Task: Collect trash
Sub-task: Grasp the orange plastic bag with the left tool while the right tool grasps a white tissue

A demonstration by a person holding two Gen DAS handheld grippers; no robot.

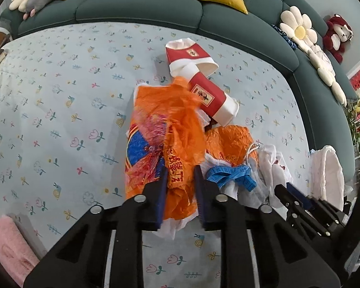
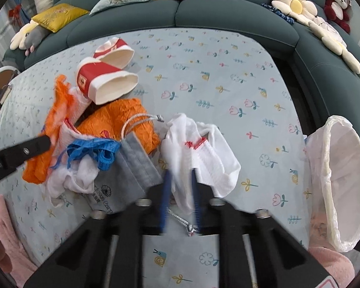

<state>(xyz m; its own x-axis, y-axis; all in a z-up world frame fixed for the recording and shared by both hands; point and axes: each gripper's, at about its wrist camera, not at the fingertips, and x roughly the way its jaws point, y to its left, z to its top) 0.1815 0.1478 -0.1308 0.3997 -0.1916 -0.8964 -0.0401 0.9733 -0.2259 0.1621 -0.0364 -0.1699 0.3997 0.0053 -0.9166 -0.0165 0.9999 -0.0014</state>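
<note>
Left wrist view: left claw [image 1: 180, 187] clamped on orange plastic bag [image 1: 177, 129] in the trash pile on the floral-cloth bench [image 1: 60, 96]. Right claw [image 2: 180, 189] pinches white cloth [image 2: 199, 148] beside grey mask [image 2: 136, 163]; lined bin [image 2: 343, 180] stands at the right edge.

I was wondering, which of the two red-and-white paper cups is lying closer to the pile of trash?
The nearer paper cup, whose base rests on the orange wrapper at the pile's edge. The farther paper cup lies behind it, towards the sofa, clear of the pile.
</note>
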